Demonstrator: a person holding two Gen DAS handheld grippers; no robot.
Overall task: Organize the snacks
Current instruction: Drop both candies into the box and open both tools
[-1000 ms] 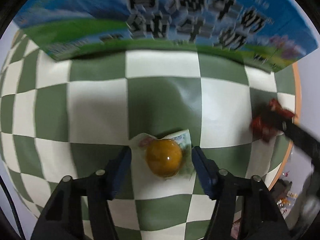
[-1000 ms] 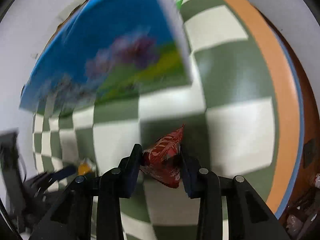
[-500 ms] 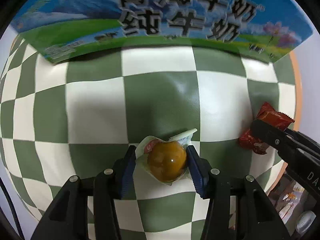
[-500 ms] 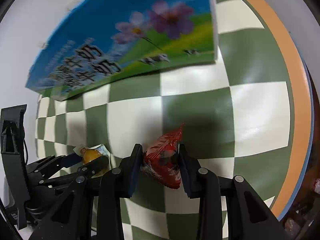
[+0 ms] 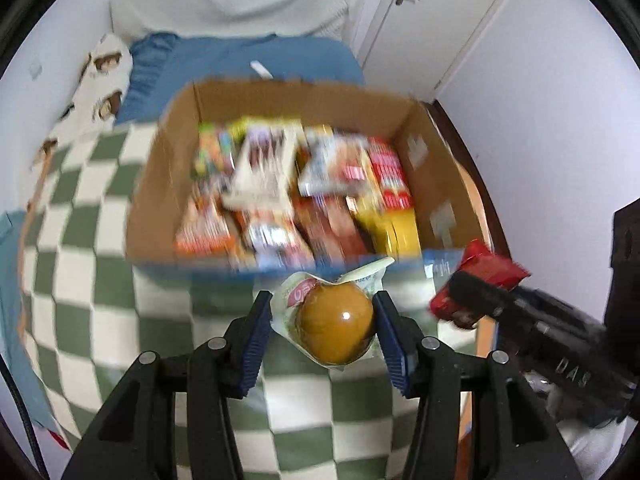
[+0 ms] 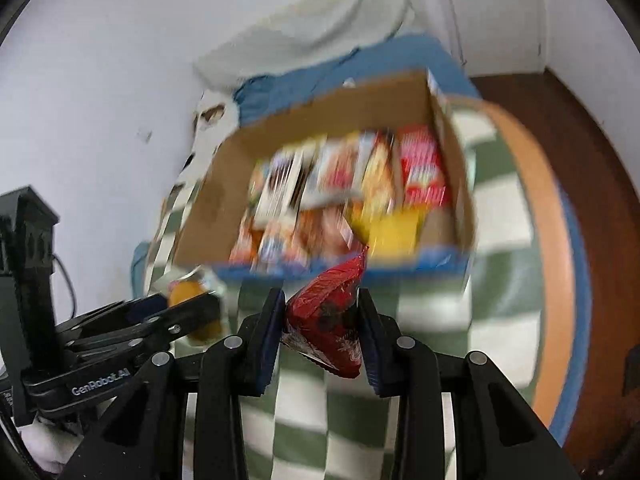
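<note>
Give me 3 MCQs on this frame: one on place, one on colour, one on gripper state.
1. Where is the cardboard box relative to the left gripper?
A. ahead of it, on the checkered cloth
B. behind it, out of view
C. hanging from its fingers

2. What colour is the wrapper held in the right gripper?
A. green
B. red
C. white

3. What is the left gripper doing?
A. open over bare cloth
B. shut on a packaged round orange-brown snack
C. shut on the box's rim

Answers: 1 A, the box sits beyond the fingertips on the green and white checkered cloth. 2 B, the right wrist view shows a red packet between the pads. 3 B, both pads press against the snack's sides.
</note>
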